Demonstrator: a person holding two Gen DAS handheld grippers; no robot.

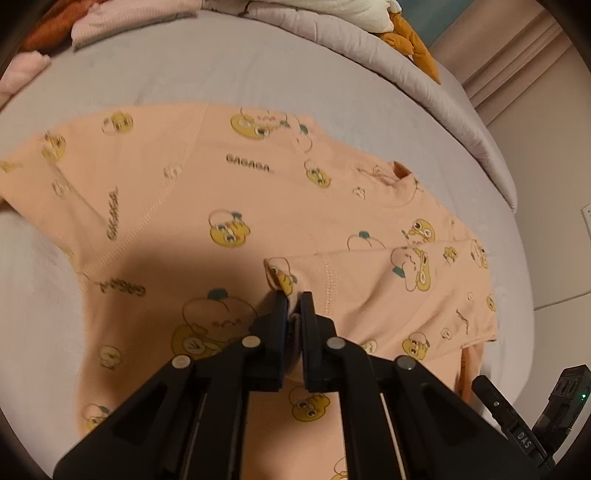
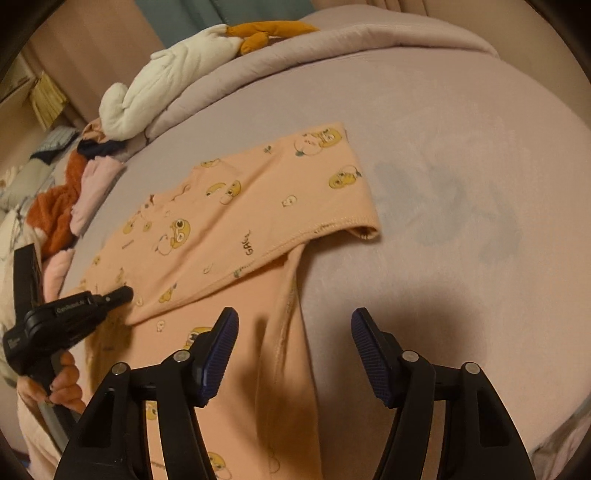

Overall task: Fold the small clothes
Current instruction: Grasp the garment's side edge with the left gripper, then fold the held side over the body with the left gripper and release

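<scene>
A small peach shirt (image 1: 258, 192) printed with yellow ducks lies spread on the grey bed; it also shows in the right wrist view (image 2: 221, 229). Its right sleeve (image 1: 388, 273) is folded across the body. My left gripper (image 1: 294, 299) is shut on the cuff of that sleeve, just above the shirt's body; it shows at the left of the right wrist view (image 2: 118, 295). My right gripper (image 2: 293, 325) is open and empty, over the shirt's lower right side edge. Part of it shows at the lower right of the left wrist view (image 1: 524, 417).
The grey bed sheet (image 2: 461, 184) stretches to the right. A folded quilt (image 2: 332, 48) with a white and orange plush toy (image 2: 166, 81) lies at the back. A pile of pink and rust clothes (image 2: 70, 206) lies at the left, also in the left wrist view (image 1: 74, 26).
</scene>
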